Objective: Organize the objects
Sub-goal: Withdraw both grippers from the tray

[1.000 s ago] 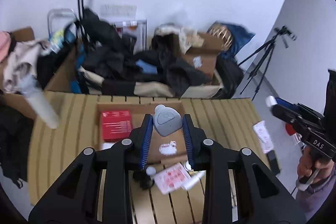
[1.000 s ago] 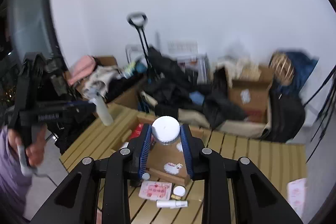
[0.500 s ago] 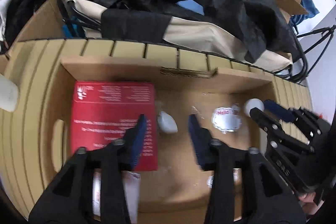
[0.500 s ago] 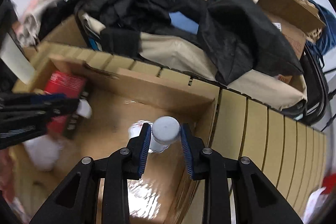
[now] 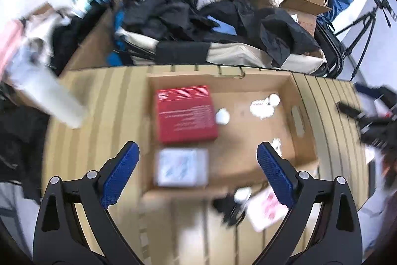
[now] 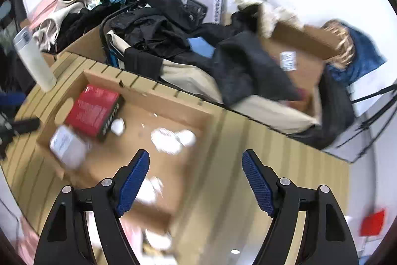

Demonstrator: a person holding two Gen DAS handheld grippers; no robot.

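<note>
Cardboard box (image 5: pixel 292 83) sits open on the slatted worktop (image 5: pixel 104 96), and most of the small goods to be organised lie inside it: a red carton (image 5: pixel 184 113) against the left wall, a pale square pack (image 5: pixel 181 167) just in front of it, a small white rounded piece (image 5: pixel 222 116) touching the carton's right edge, and a white round-capped jar (image 5: pixel 274 99) lying beside a white sticker on the box floor. Both claws hang above the box with nothing between their fingers: the left claw (image 5: pixel 197 169) has just been opening and stands wide apart, and the right claw (image 6: pixel 196 181) has likewise just been opening and stands apart over the box's near right corner. Outside the box, close to its front wall, a red-printed sachet (image 5: pixel 266 209) and a small white cap (image 5: pixel 242 195) rest on the slats, both blurred. Judging by their look, these leftovers should be light. The sachet is probably thin and floppy, so it is best pinched along one edge that overhangs a slat gap, or it may slide flat under the pads. The cap looks hard and smooth, likely to roll or squirt out, so a grip square across its widest part seems safest. The carton looks stiff and could be taken across its narrow sides.
</note>
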